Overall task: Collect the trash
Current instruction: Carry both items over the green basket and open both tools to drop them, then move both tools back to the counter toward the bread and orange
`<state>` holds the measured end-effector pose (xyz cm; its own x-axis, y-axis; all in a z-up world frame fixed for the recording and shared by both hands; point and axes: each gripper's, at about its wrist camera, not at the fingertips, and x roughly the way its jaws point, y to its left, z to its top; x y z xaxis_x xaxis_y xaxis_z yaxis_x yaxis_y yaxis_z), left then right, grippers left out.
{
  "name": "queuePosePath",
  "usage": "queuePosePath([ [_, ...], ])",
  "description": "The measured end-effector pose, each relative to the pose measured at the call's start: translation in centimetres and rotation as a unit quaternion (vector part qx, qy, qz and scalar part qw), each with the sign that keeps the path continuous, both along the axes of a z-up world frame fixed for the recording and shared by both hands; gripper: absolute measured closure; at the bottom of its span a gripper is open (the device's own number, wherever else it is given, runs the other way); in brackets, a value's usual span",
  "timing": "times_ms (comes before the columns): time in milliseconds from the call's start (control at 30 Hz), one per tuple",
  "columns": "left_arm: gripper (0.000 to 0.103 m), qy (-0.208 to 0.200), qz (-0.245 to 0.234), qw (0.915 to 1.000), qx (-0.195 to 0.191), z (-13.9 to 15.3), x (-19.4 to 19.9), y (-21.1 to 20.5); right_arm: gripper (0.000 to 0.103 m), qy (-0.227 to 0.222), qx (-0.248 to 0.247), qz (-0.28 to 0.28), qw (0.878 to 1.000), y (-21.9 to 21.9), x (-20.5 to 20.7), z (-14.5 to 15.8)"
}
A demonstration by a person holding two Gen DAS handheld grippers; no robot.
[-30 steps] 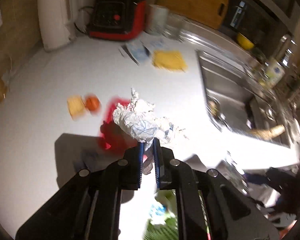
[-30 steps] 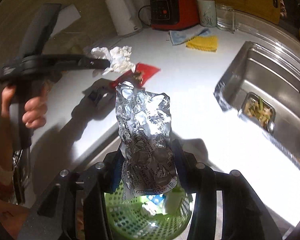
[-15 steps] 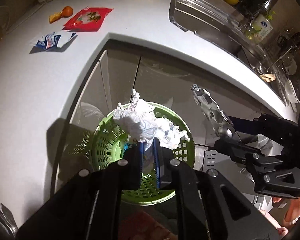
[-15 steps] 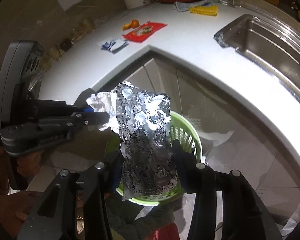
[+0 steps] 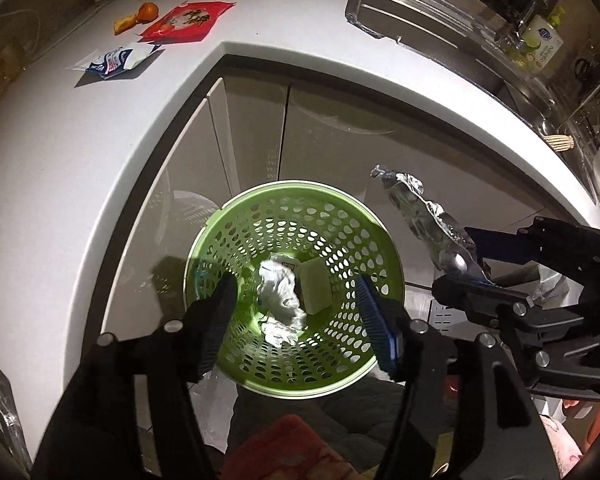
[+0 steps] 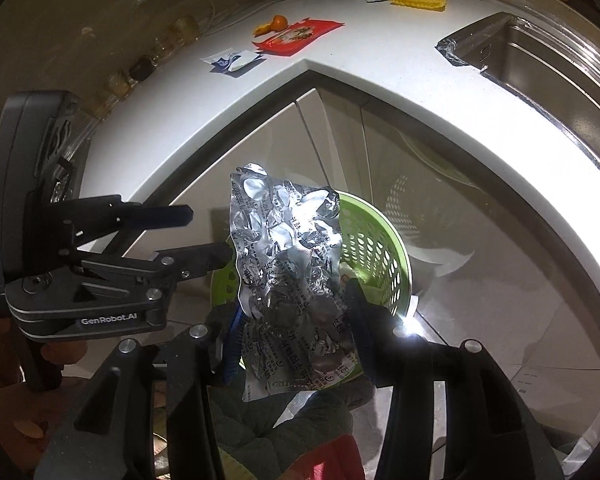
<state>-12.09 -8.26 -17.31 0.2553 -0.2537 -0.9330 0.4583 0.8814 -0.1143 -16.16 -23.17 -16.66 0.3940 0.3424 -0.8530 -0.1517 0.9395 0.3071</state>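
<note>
The left gripper (image 5: 296,304), jaws just spread apart and empty, hangs over the round green perforated plastic basket (image 5: 236,236), where the crumpled white paper wad (image 5: 280,296) lies at the bottom. The right gripper (image 6: 296,320) clamps a crinkled silver foil wrapper (image 6: 284,248) above the basket's rim.

- Your room is dim; light from near the cameras blows out the white countertop (image 6: 500,128).
- Glare flares off the foil wrapper (image 6: 284,264) (its print stays readable).
- Fisheye bending curves your edges; corners go black.
- Both views are sharp.
</note>
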Motion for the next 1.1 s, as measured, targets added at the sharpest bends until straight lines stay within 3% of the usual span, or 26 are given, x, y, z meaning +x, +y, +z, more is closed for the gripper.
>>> queuePosePath([
  [233,0.032,-0.014,0.006,0.9999,0.007,0.6,0.5,0.3,0.056,0.006,-0.002,0.011,1.0,0.7,0.4,-0.5],
  [467,0.031,-0.018,0.041,0.999,0.004,1.4,2.0,2.6,0.054,0.014,-0.01,0.019,1.0,1.1,0.9,-0.7],
  [533,0.031,-0.019,0.053,0.9984,0.002,1.6,2.6,3.4,0.043,0.018,-0.011,0.019,1.0,1.4,1.1,-0.8],
  [633,0.031,-0.02,0.068,0.9975,0.002,1.8,3.4,4.4,0.036,0.019,-0.013,0.014,1.0,1.5,1.4,-0.8],
  [900,0.031,-0.023,0.081,0.9964,-0.005,2.2,5.4,6.1,0.034,0.012,-0.012,-0.003,1.0,1.3,2.9,0.0],
  [1100,0.026,-0.044,0.084,0.9955,-0.003,3.5,8.2,7.3,0.027,-0.012,-0.018,-0.03,0.999,0.8,5.0,1.6],
])
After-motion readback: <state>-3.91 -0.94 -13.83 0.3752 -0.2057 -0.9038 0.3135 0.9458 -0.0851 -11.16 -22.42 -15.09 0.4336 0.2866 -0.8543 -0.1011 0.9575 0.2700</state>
